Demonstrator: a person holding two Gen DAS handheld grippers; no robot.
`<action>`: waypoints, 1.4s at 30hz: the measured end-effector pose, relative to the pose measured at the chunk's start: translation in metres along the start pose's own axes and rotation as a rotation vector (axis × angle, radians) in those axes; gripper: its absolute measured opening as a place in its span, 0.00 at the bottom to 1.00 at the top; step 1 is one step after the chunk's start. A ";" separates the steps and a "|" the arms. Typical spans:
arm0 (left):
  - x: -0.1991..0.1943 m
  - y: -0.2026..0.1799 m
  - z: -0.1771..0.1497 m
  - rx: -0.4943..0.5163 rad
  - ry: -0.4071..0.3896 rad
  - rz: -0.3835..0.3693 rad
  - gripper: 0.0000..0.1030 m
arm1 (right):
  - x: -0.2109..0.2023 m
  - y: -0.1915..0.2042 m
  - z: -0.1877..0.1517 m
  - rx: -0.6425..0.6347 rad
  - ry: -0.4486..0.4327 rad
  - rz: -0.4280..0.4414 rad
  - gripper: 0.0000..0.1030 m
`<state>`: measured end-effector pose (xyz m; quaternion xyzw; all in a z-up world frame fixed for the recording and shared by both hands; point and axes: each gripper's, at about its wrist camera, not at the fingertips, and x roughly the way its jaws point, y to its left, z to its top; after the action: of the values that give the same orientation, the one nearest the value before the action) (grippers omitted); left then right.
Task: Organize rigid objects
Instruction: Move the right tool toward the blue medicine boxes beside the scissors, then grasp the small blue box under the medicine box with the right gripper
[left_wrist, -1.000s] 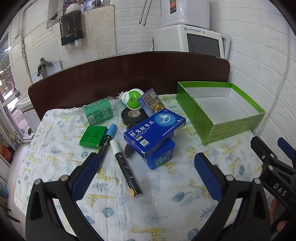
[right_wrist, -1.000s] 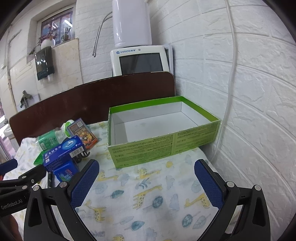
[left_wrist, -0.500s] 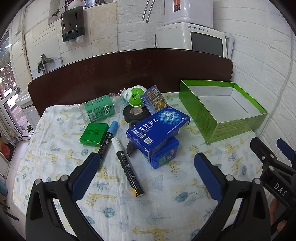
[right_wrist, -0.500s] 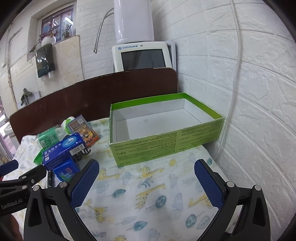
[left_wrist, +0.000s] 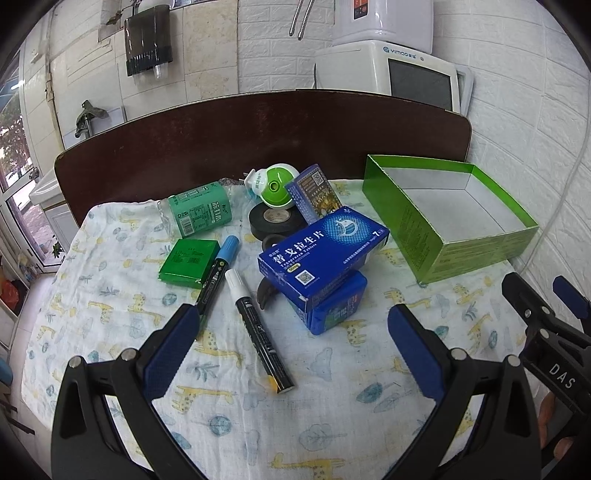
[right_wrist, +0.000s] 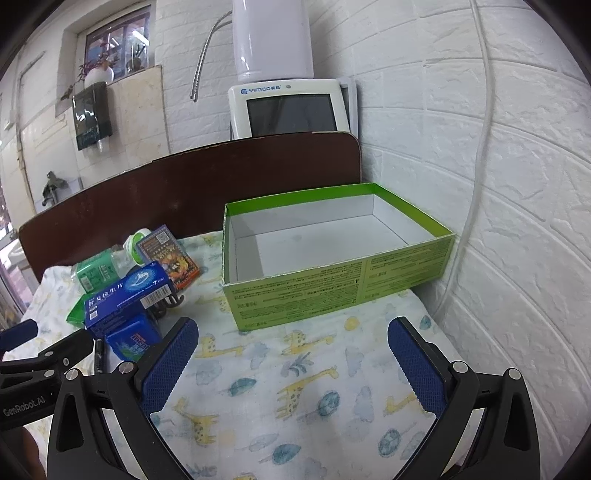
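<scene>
A: What was biggest on the giraffe cloth (left_wrist: 229, 417)?

B: The green box (left_wrist: 448, 221), open, at the far right by the wall.

A: And then?

B: The blue medicine carton (left_wrist: 323, 256) lay on a blue case (left_wrist: 334, 308). Beside them lay two markers (left_wrist: 258, 336).

A: The grippers?

B: The left gripper (left_wrist: 295, 350) and the right gripper (right_wrist: 295, 354) both stood spread wide, holding nothing.

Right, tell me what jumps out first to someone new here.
The empty green box stands open at the table's right, by the brick wall. Left of it lies a clutter topped by a blue medicine carton resting on a smaller blue box. Two markers lie nearer the left gripper.
</scene>
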<state>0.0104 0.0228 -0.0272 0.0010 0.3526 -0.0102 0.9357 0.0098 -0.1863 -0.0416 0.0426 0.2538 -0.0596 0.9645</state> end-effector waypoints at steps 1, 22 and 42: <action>0.000 0.001 0.000 -0.002 0.001 0.000 0.99 | 0.000 0.000 0.000 0.000 0.001 0.001 1.00; 0.007 0.011 0.004 -0.032 0.007 -0.007 0.99 | 0.005 0.015 0.006 -0.049 0.006 0.037 1.00; 0.012 0.040 0.015 -0.173 0.008 -0.081 0.97 | 0.012 0.034 0.033 -0.099 -0.007 0.230 1.00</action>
<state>0.0298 0.0628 -0.0241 -0.0939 0.3558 -0.0177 0.9297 0.0410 -0.1576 -0.0167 0.0236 0.2464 0.0640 0.9668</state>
